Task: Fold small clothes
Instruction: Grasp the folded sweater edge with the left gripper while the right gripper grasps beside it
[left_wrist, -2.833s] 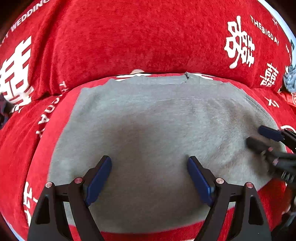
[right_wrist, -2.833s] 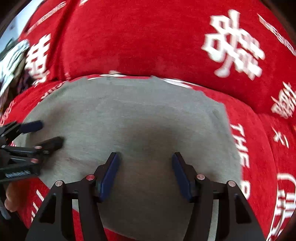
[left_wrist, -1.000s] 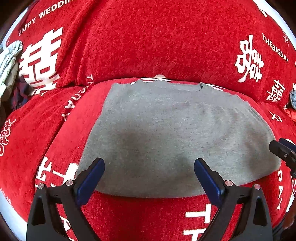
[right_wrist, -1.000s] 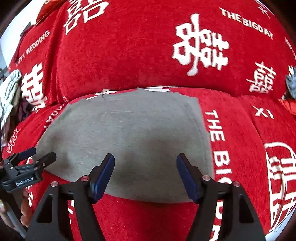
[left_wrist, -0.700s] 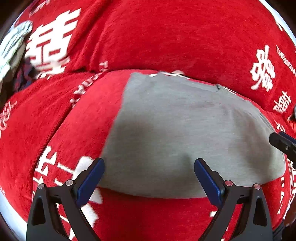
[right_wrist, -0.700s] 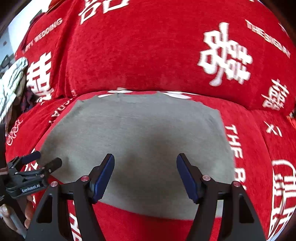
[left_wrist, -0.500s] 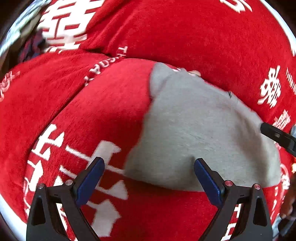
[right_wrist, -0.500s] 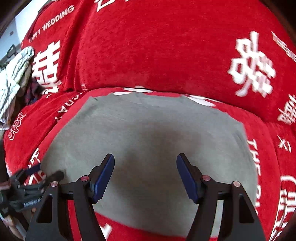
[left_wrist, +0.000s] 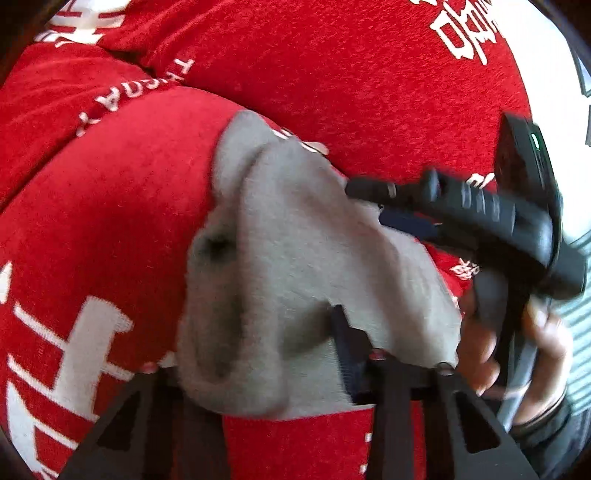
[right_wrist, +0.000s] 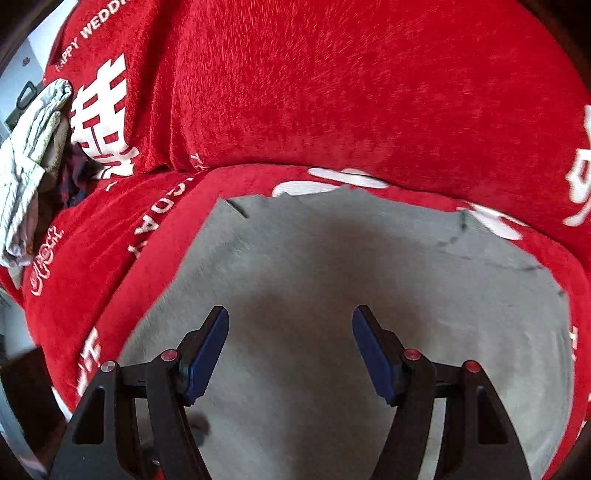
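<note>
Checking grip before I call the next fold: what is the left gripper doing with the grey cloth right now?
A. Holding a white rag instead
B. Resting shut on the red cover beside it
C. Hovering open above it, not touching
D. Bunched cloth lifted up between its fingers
D: in the left wrist view the grey cloth is gathered and raised over the left gripper, hiding one finger, off the red cover.

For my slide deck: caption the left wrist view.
Left gripper pinches and lifts the grey garment's edge off the red sofa cover while the right gripper presses beside it.
</note>
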